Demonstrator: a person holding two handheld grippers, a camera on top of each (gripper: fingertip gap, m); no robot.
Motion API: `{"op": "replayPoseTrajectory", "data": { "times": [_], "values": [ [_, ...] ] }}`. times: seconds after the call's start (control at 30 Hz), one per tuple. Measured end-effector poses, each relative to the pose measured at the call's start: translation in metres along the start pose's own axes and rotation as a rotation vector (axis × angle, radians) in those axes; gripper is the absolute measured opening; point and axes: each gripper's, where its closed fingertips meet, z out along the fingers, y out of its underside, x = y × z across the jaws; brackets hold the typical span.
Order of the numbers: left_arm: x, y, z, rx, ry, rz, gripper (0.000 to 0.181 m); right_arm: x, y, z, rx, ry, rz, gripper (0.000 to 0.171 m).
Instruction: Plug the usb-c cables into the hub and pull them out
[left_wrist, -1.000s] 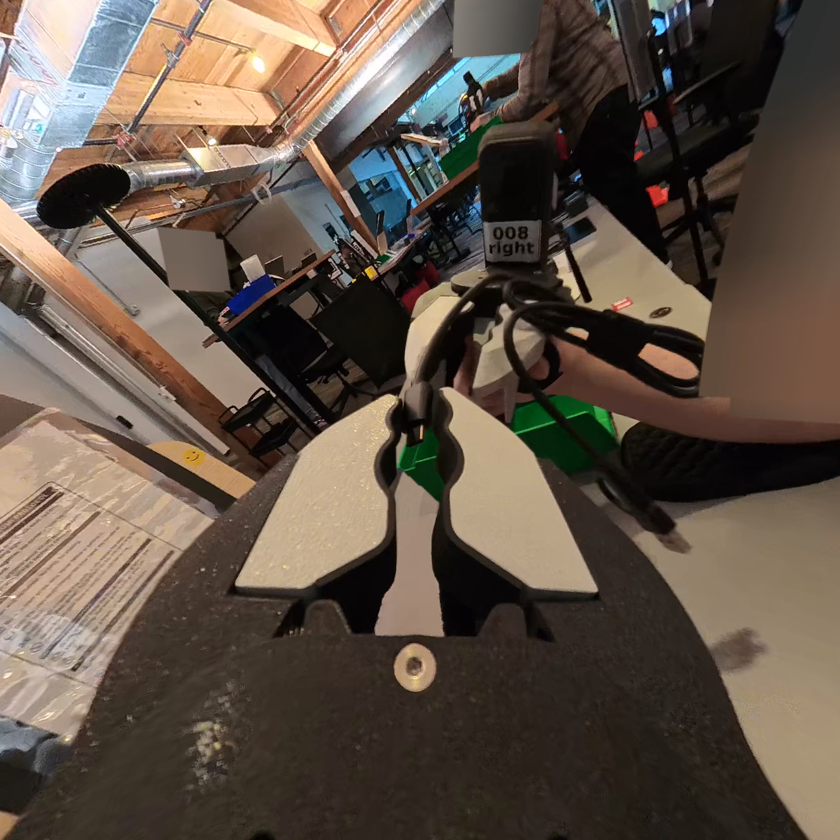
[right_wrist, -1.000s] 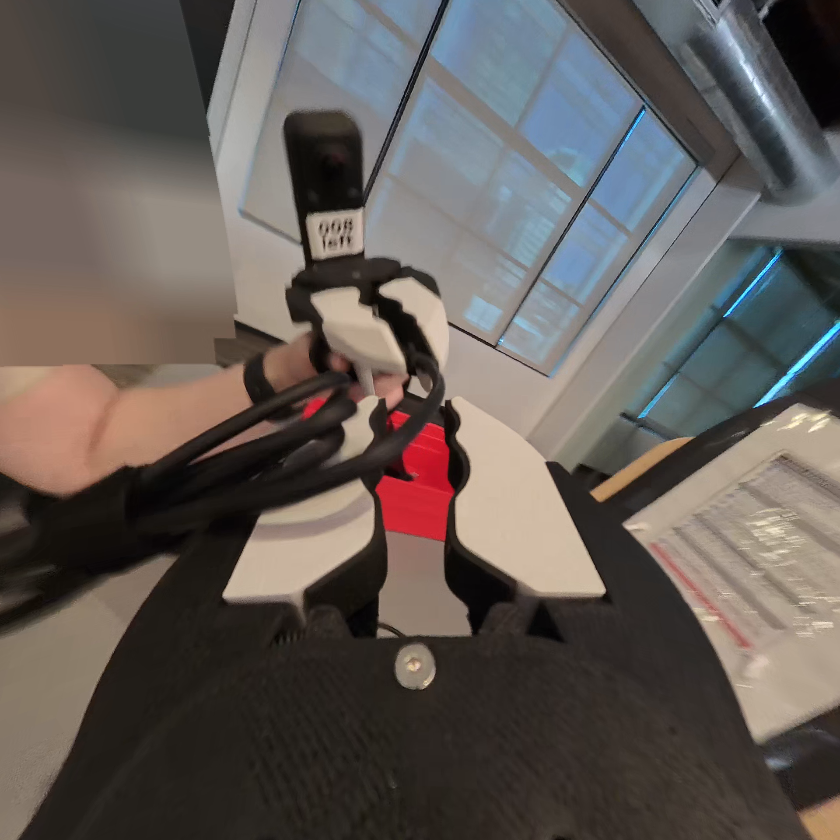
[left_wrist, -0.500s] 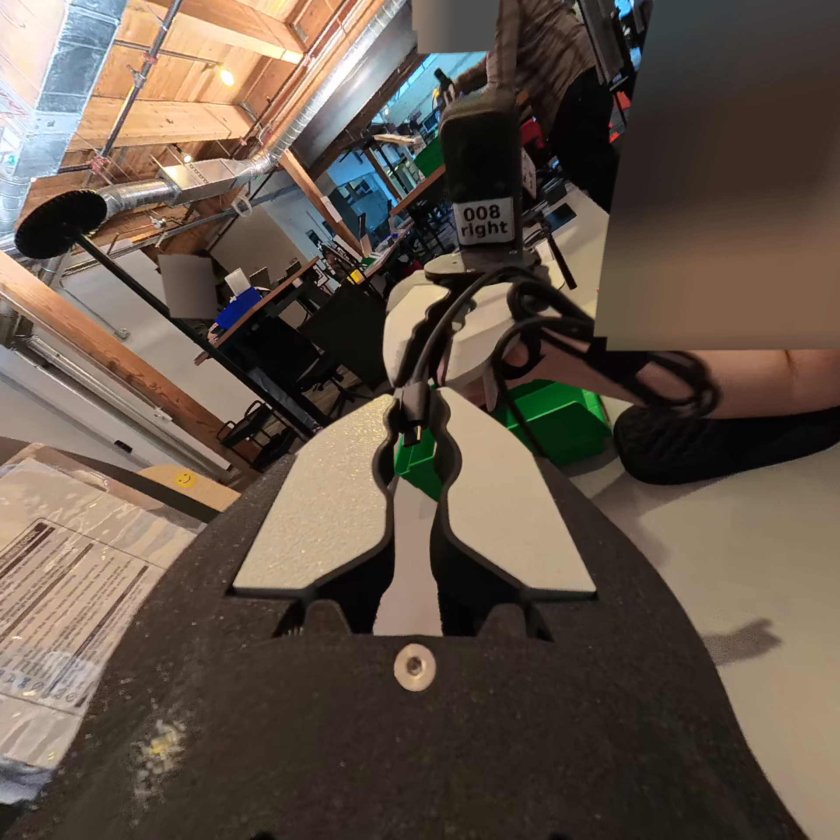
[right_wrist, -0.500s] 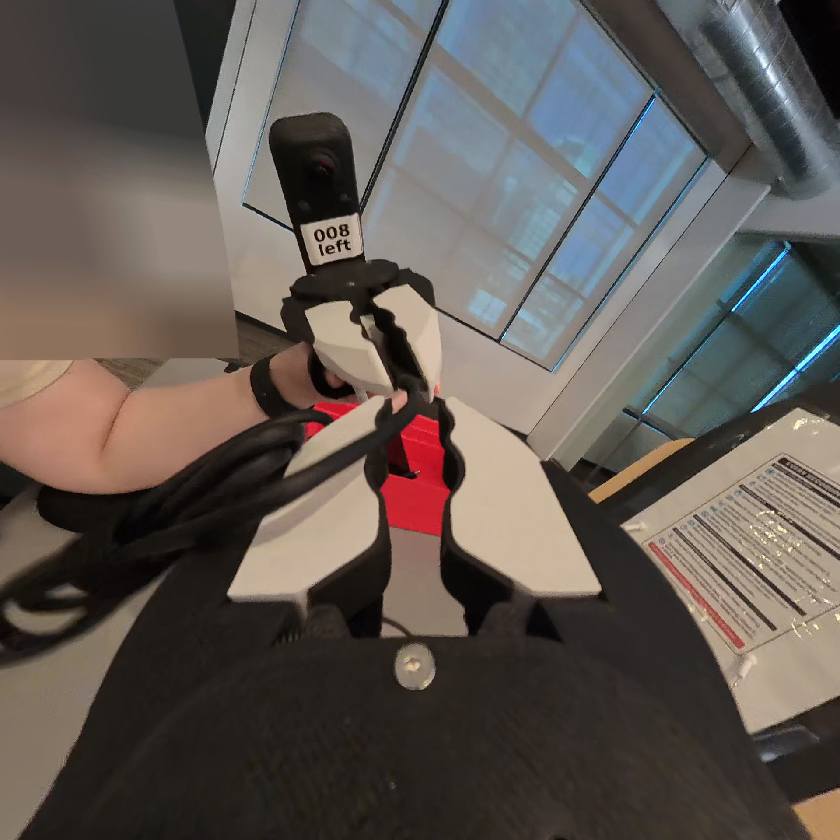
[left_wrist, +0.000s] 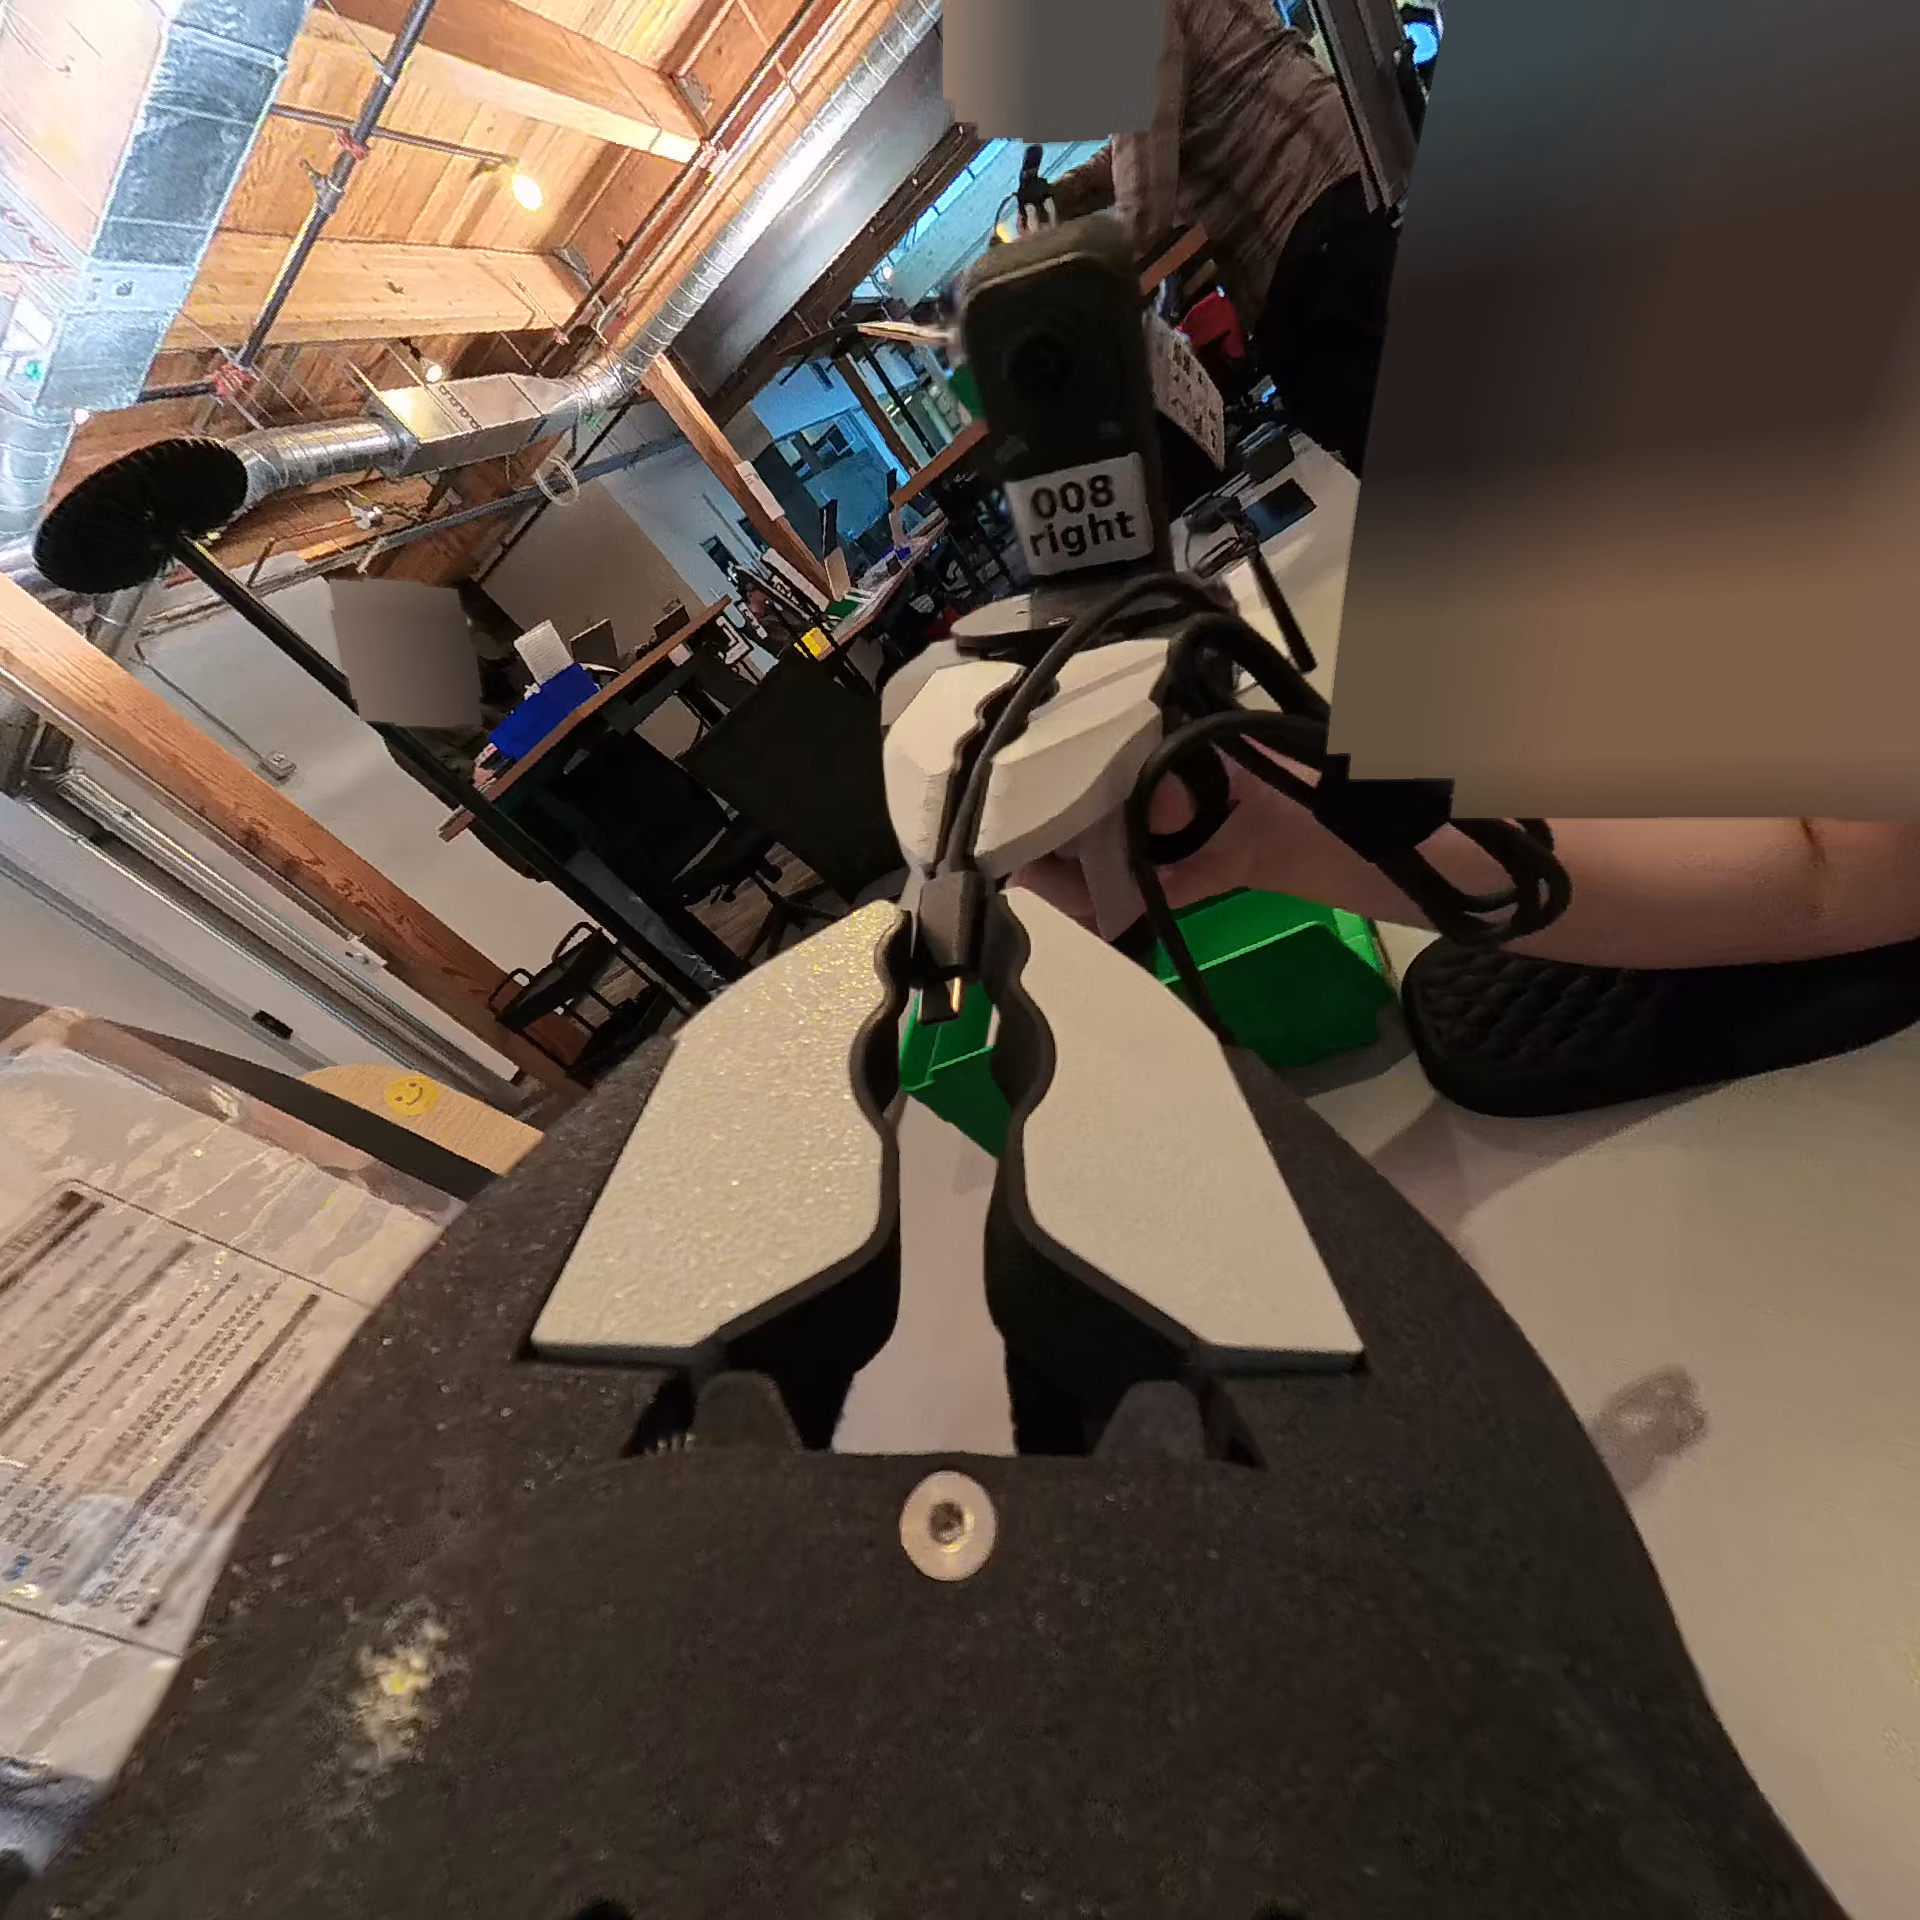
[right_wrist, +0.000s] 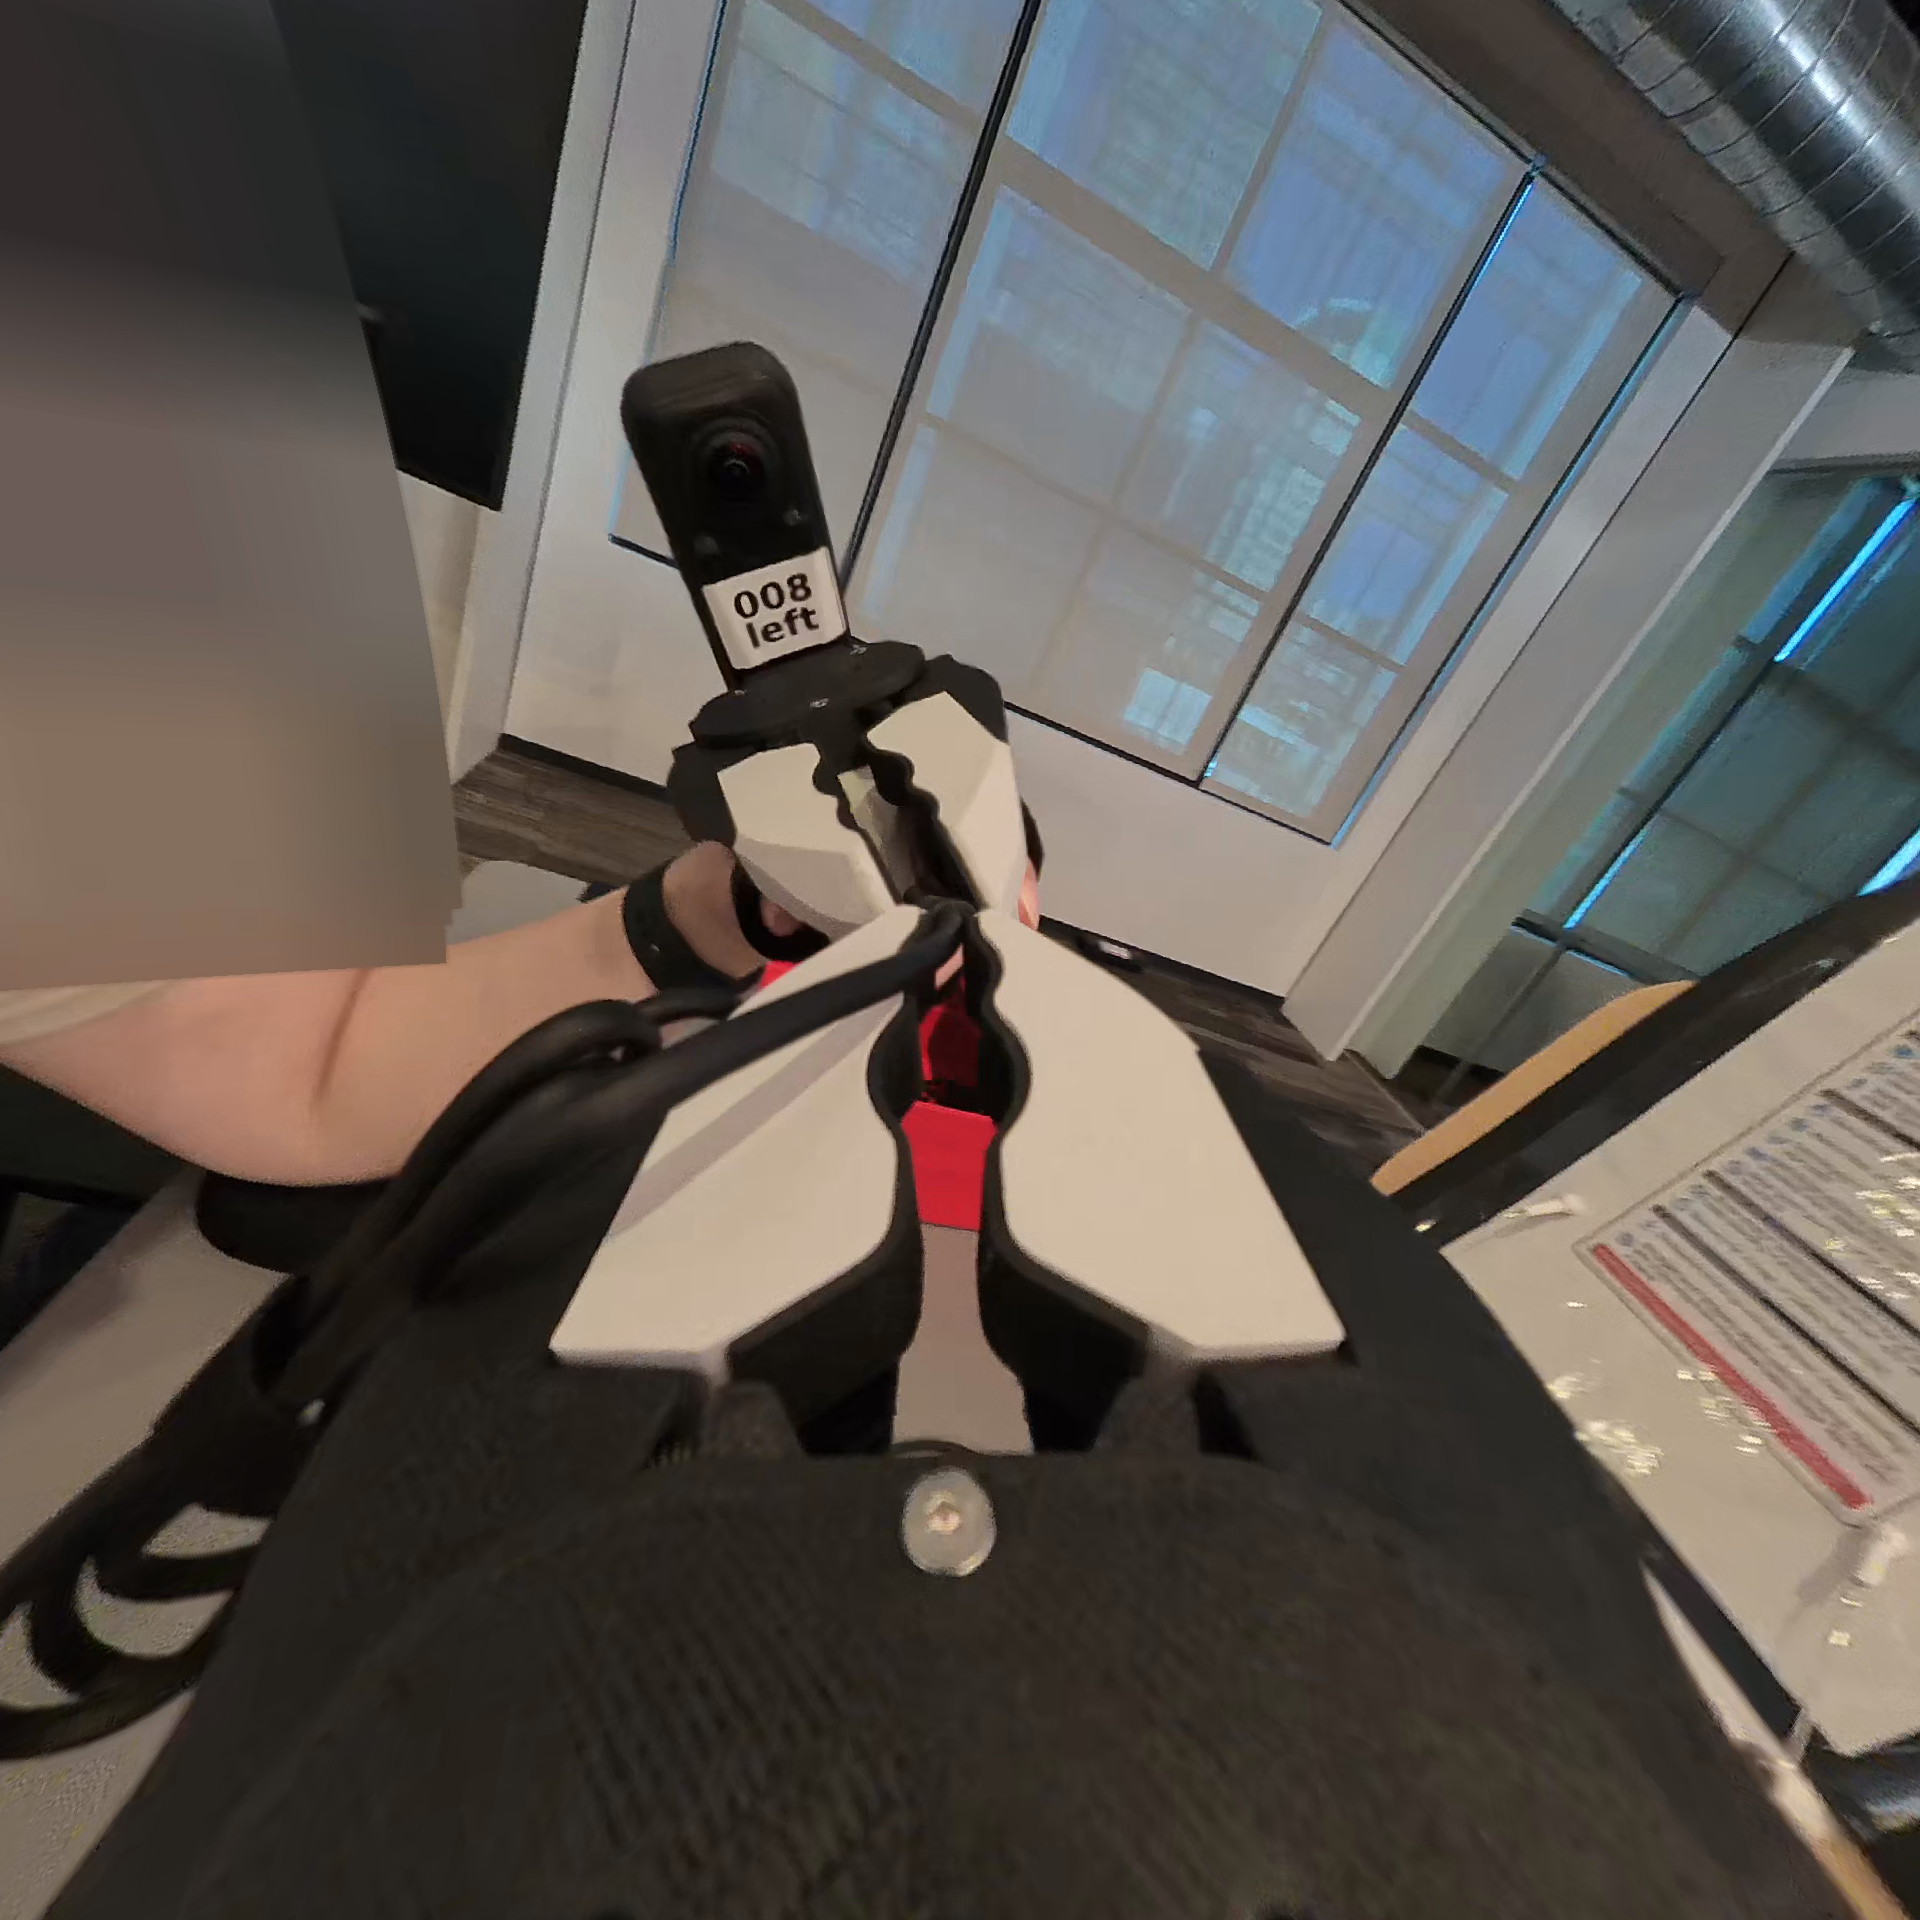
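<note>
- My left gripper (left_wrist: 951, 940) is clamped on the black plug of a USB-C cable (left_wrist: 948, 920), metal tip pointing back toward me.
- My right gripper (right_wrist: 961, 920) faces it, tips pinched together on that same cable.
- The cable's loops (right_wrist: 436, 1143) hang over my right fingers (right_wrist: 769, 1122).
- A green bin (left_wrist: 1268, 987) sits on the white table (left_wrist: 1683, 1299).
</note>
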Motion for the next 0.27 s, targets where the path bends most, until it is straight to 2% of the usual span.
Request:
{"op": "replayPoseTrajectory", "data": {
  "times": [0.03,0.1,0.17,0.27],
  "values": [
    [-0.002,0.0,-0.001,0.009,-0.001,-0.036,0.014,0.001,0.0,0.0,-0.004,0.019,-0.033,0.005],
    [-0.012,-0.003,-0.004,0.053,-0.014,-0.159,0.026,0.003,-0.005,-0.001,0.009,0.079,-0.126,0.005],
    [-0.025,-0.008,-0.012,0.132,0.001,-0.364,0.029,0.007,-0.009,-0.004,0.014,0.158,-0.243,0.005],
    [-0.036,-0.016,-0.022,0.294,0.124,-0.7,0.034,0.006,-0.016,-0.008,0.027,0.23,-0.4,0.005]
  ]
}}
